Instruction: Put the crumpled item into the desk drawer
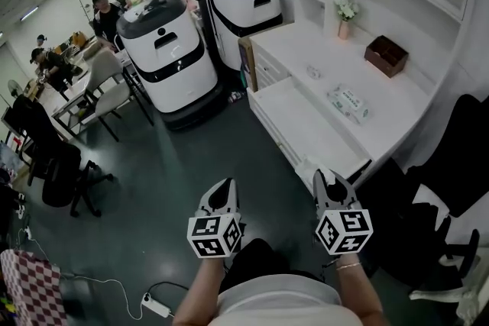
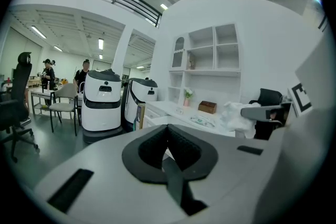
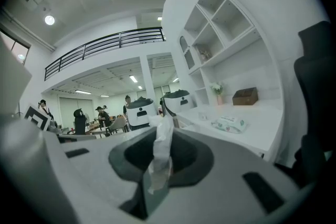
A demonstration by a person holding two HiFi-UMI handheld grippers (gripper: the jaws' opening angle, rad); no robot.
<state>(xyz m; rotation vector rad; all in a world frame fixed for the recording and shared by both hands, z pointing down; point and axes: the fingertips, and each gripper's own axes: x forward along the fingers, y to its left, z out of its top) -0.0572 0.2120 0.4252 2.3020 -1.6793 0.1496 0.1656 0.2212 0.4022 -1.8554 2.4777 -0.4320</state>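
My right gripper (image 1: 327,179) is shut on a crumpled white tissue (image 3: 165,131), which sticks up from between its jaws (image 3: 160,153). The left gripper view shows the same tissue (image 2: 231,113) bunched at the right gripper's tip. The white desk (image 1: 336,61) stands ahead and to the right, with its drawer (image 1: 298,122) pulled open towards me. The right gripper hangs just short of the drawer's near corner. My left gripper (image 1: 221,188) is level with it over the dark floor, its jaws (image 2: 168,138) shut with nothing between them.
On the desktop lie a pack of wipes (image 1: 349,103), a brown box (image 1: 386,55) and a small vase of flowers (image 1: 345,15). Two white-and-black robots (image 1: 168,57) stand left of the desk. A black chair (image 1: 458,156) is at the right. People sit at tables at the far left.
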